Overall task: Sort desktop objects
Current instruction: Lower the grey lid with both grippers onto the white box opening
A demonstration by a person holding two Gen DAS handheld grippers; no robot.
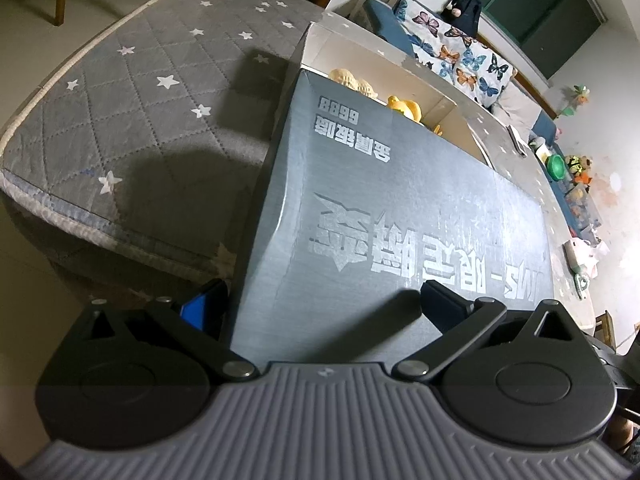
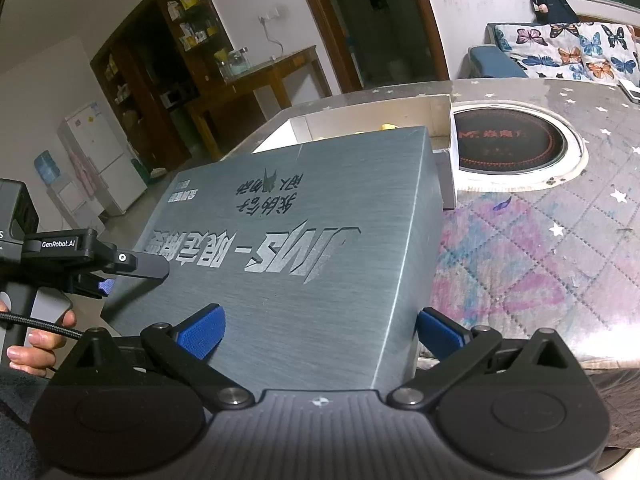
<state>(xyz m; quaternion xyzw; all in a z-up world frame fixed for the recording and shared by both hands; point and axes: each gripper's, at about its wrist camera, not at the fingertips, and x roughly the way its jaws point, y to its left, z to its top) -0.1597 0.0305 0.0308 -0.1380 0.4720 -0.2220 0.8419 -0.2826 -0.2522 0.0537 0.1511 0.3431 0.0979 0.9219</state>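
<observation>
A grey box lid (image 2: pixel 304 248) with silver lettering is held tilted over a white open box (image 2: pixel 440 120), which is set near the table's (image 2: pixel 560 240) front edge, beside the round inset burner (image 2: pixel 516 144). The lid's near edge is clamped between the blue pads of the right gripper (image 2: pixel 318 332), its left edge by the left gripper (image 1: pixel 320 300). Yellow toys (image 1: pixel 404 108) are seen inside the box.

The grey box lid (image 2: pixel 288 248) carries large pale lettering "JWS" followed by a dash and Chinese characters, all seen upside down, and the number "6688" (image 1: pixel 339 105) near its far end. The left tongs (image 2: pixel 132 268) bear a label reading "GenRobot.AI" (image 2: pixel 58 244).
</observation>
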